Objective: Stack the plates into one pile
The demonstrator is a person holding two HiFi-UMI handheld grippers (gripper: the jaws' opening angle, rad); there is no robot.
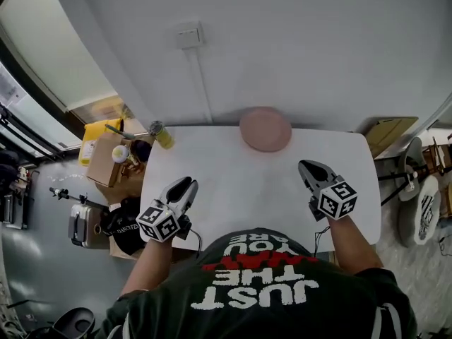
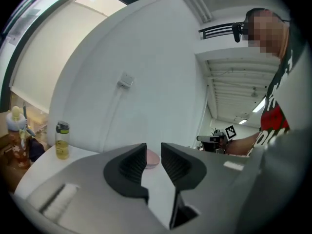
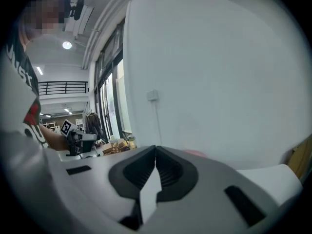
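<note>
Pink plates (image 1: 265,129) in one pile, upper centre of table (image 1: 233,182), task seemingly done. Held clear, lower frame: left gripper (image 1: 188,184) narrowly apart, empty; right gripper (image 1: 306,166) pressed together, empty.

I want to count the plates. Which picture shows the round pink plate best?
The head view: the round pink plate lies whole at the far edge of the white table. The left gripper view shows only a slice of it between the jaws; the right gripper view just a thin pink sliver above its jaws.
</note>
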